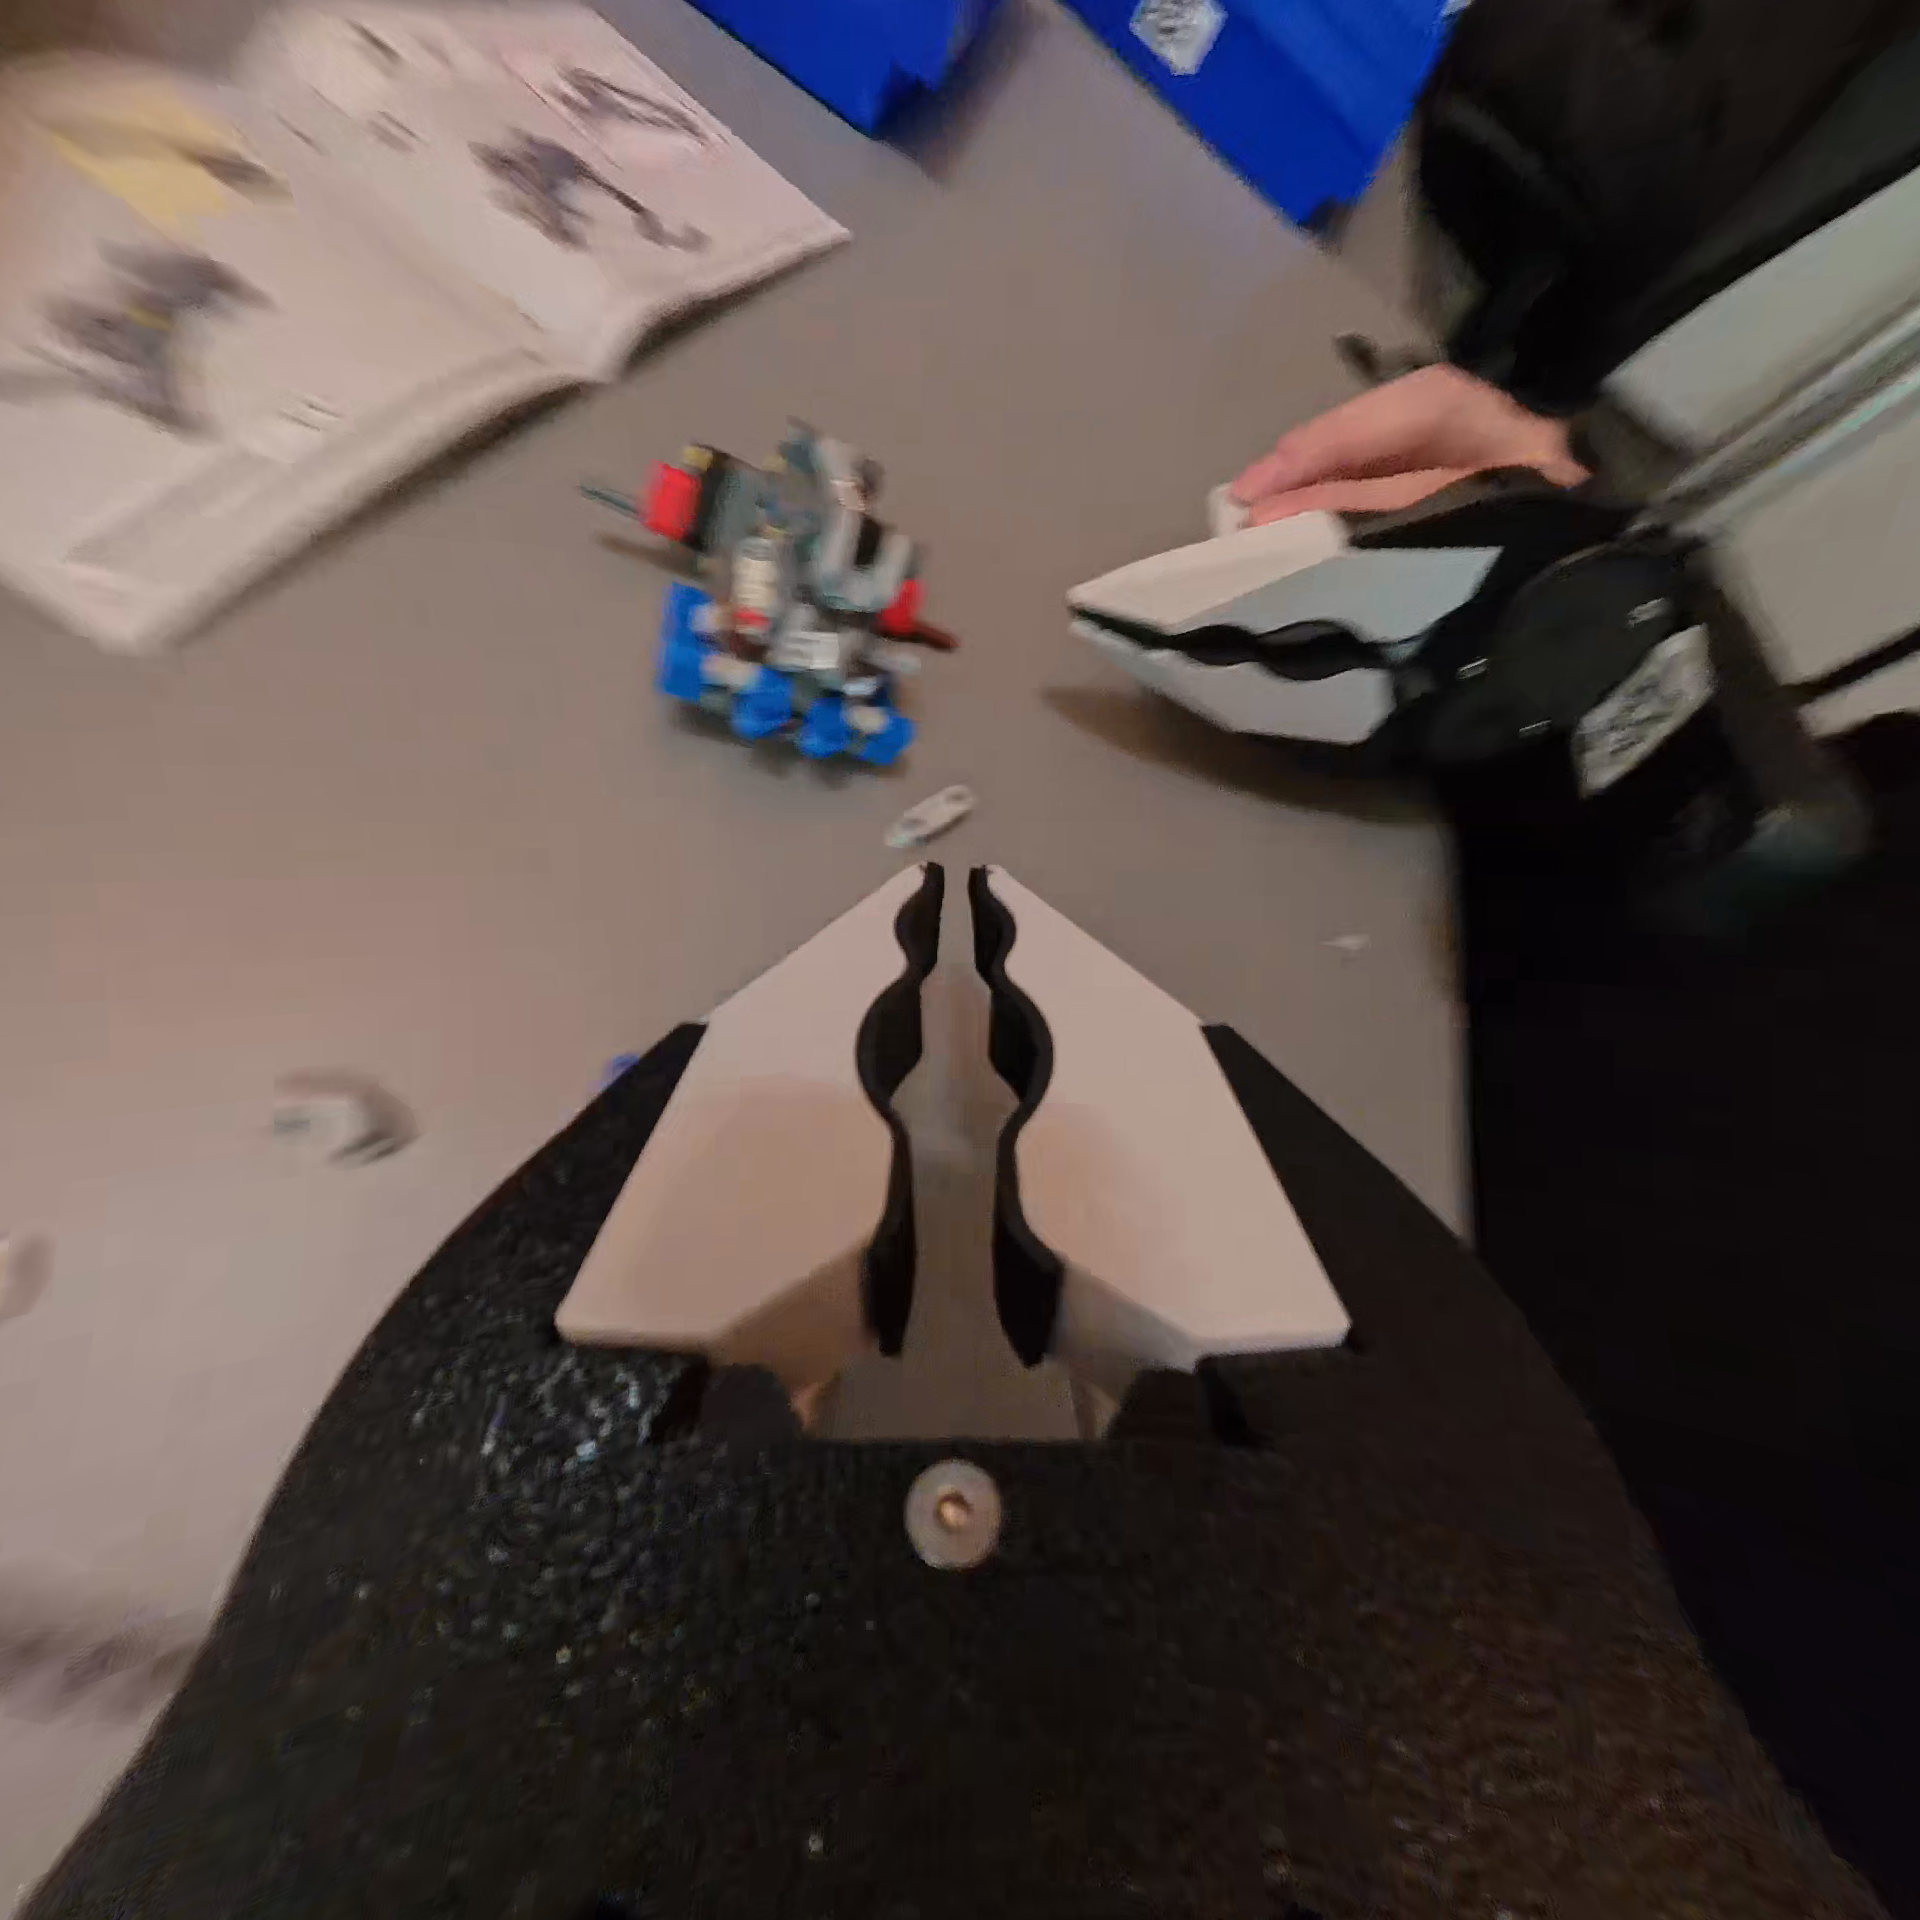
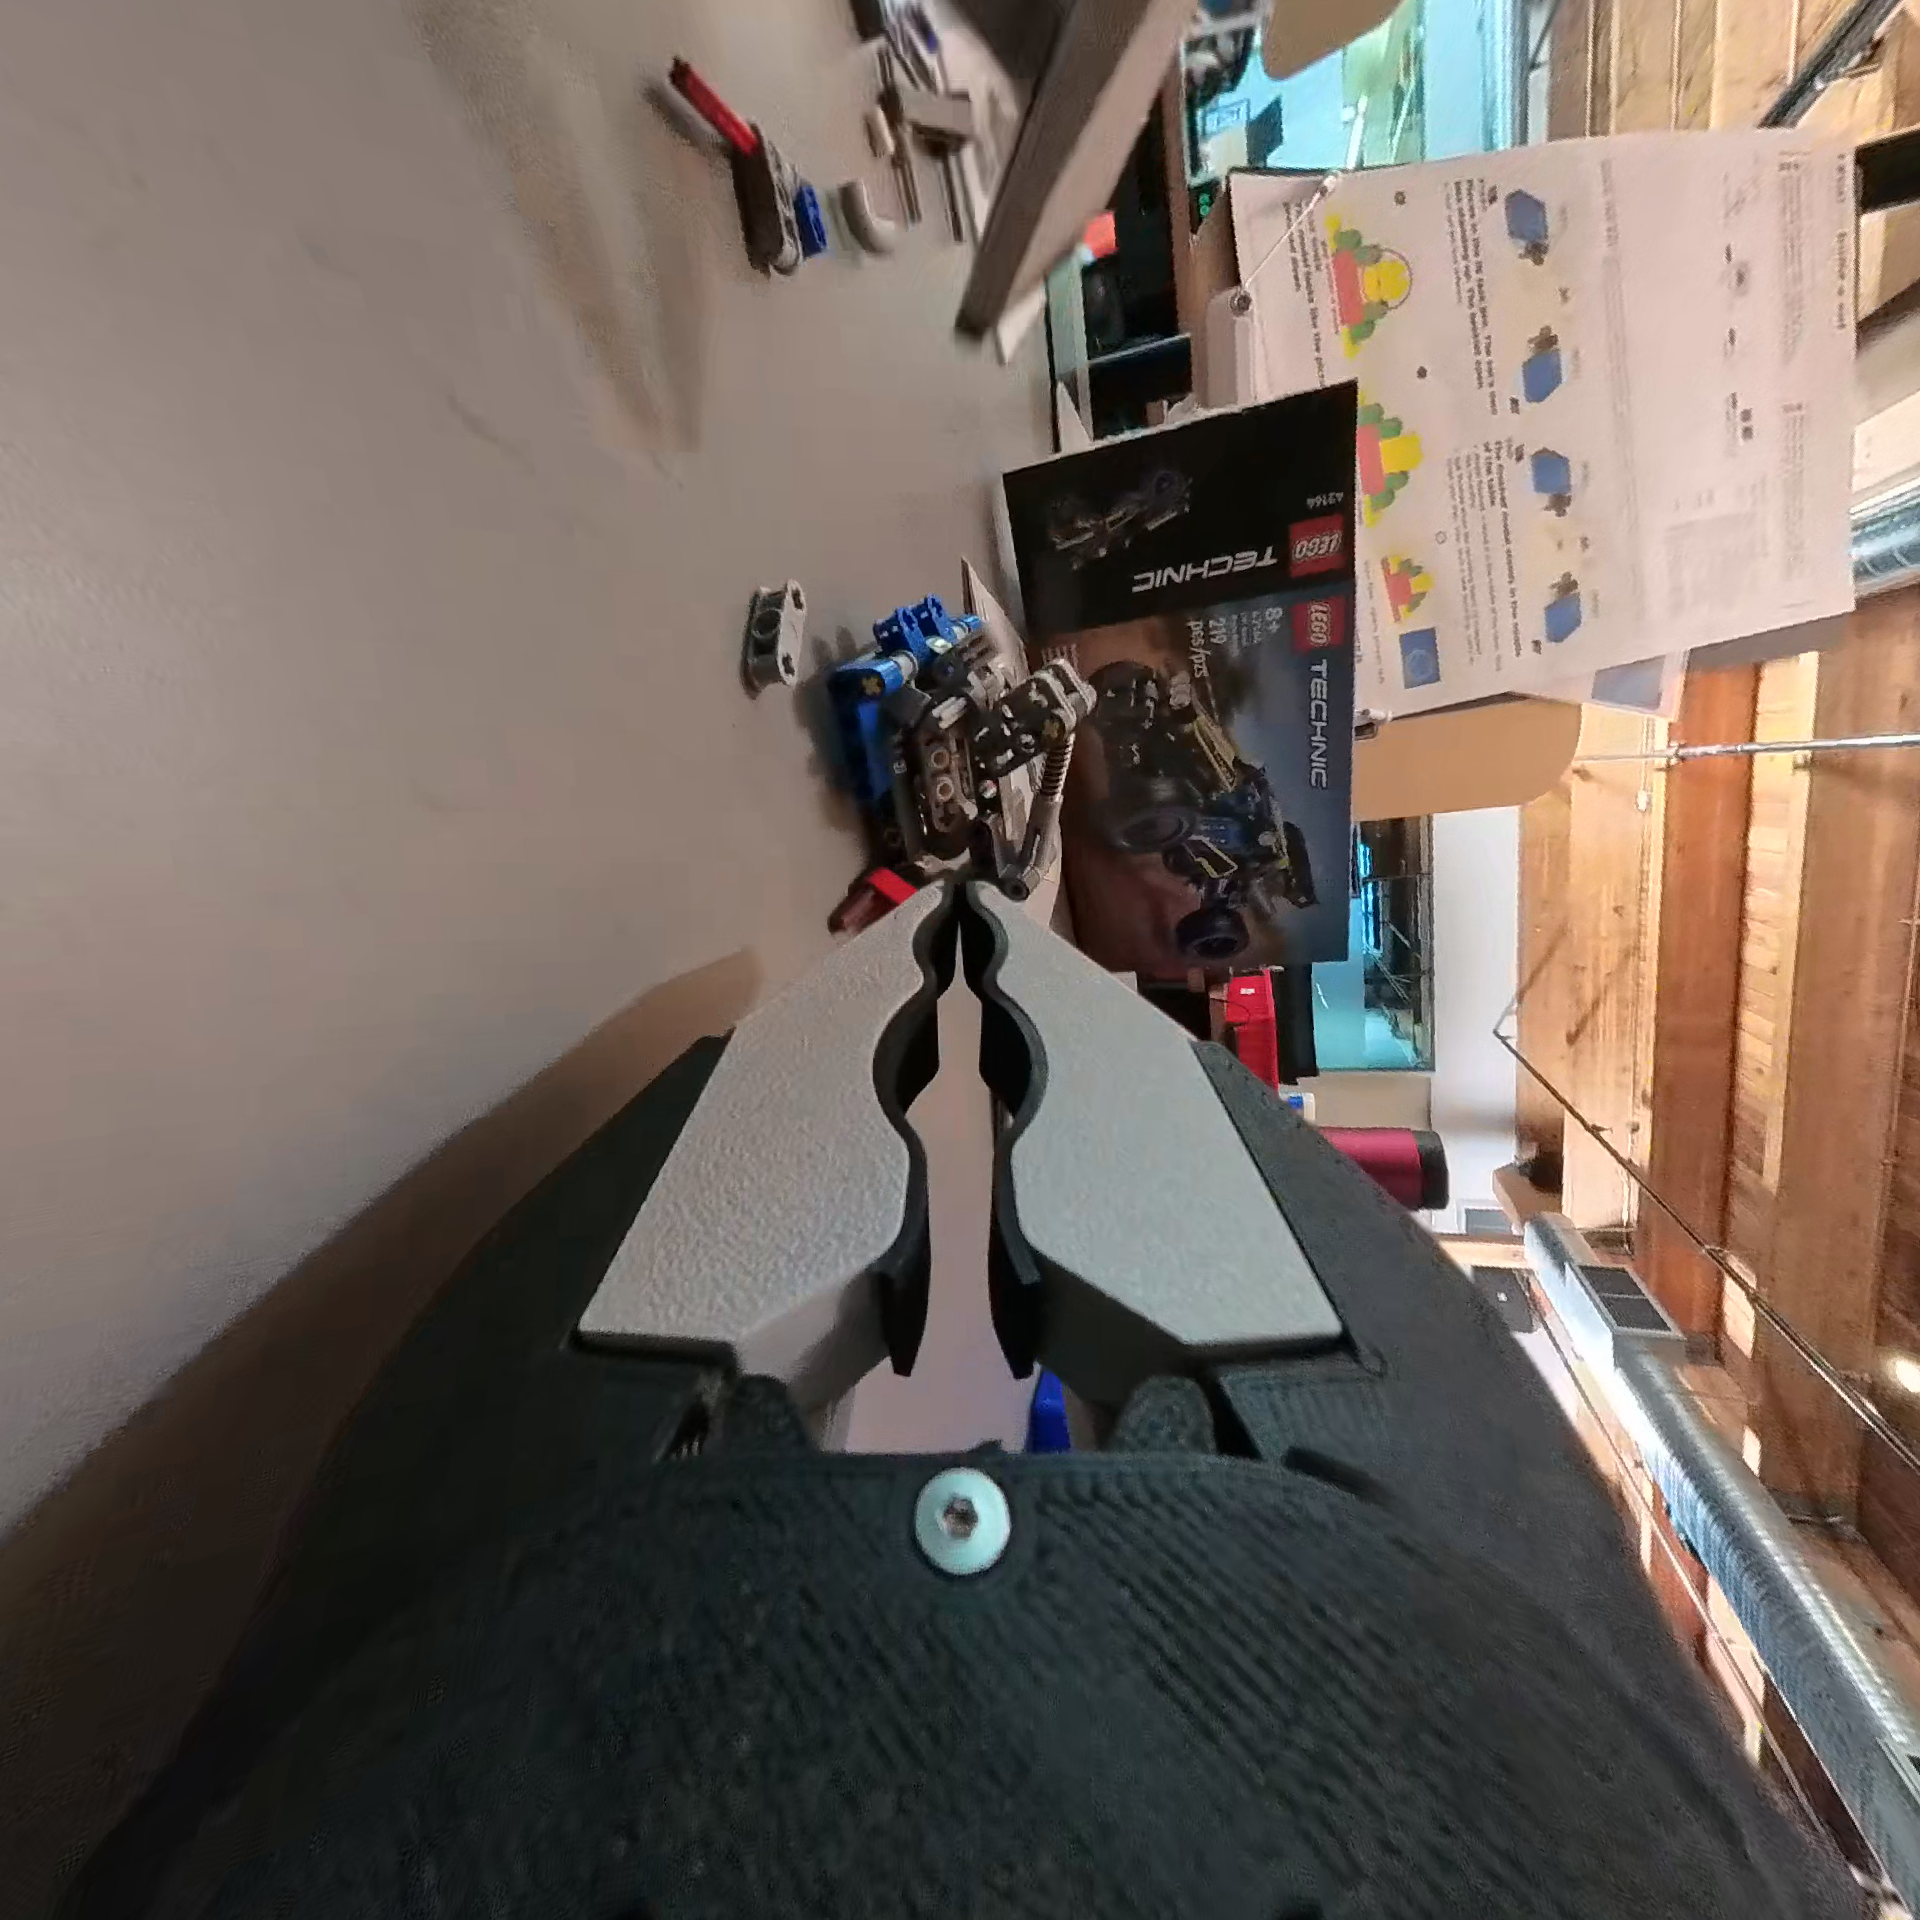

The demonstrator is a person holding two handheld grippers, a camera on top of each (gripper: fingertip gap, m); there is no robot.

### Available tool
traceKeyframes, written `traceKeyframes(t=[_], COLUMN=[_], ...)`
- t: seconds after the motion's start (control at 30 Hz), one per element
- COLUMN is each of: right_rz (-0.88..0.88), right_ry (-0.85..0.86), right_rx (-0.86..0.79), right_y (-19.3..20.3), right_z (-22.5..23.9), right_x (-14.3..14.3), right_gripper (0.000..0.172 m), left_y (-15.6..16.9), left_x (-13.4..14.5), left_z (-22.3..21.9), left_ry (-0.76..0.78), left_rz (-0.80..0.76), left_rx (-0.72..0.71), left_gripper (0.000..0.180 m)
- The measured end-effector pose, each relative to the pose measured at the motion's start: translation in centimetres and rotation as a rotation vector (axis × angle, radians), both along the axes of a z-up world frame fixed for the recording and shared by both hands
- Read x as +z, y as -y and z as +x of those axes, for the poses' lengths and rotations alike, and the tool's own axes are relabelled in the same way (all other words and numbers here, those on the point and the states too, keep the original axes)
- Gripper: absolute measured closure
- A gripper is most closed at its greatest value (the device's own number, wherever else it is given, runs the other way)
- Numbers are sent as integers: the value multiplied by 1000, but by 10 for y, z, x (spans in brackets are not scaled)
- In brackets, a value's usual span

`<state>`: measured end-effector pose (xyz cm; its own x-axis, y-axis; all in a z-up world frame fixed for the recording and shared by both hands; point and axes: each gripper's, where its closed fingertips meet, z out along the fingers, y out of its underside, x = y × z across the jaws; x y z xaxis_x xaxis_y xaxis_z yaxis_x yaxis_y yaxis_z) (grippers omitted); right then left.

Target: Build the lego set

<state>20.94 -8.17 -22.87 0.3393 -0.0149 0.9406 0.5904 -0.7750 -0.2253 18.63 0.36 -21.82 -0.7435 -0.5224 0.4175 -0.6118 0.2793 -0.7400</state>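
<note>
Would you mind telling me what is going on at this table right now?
A person holds two grippers over a grey table. The left gripper, slightly open and empty, hovers near a small grey piece. The right gripper is shut, its tips close by a partly built brick model. An open booklet lies nearby.

Ahead of the left claw lie one brick model (image 1: 790,613), one loose grey connector (image 1: 930,816), one open booklet (image 1: 343,291) and two blue bins (image 1: 1278,94).
</note>
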Motion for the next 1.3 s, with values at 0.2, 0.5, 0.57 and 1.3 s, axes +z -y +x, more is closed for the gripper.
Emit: traceKeyframes(t=[0.2, 0.5, 0.57, 1.3], right_rz=[-16, -49, -46, 73], right_ry=[5, -59, -71, -250], right_rx=[-28, -32, -33, 294], right_y=[0, -3, -1, -43], right_z=[9, 9, 7, -43], right_x=[-7, -11, -12, 27], right_gripper=[172, 172, 172, 166], left_y=[-111, -101, -97, 56], left_x=[-7, -51, -52, 16], left_z=[49, 69, 71, -30], left_ry=[309, 150, 112, -113], left_rz=[428, 539, 491, -68], left_rx=[203, 174, 201, -400], left_gripper=[159, 159, 174, 176])
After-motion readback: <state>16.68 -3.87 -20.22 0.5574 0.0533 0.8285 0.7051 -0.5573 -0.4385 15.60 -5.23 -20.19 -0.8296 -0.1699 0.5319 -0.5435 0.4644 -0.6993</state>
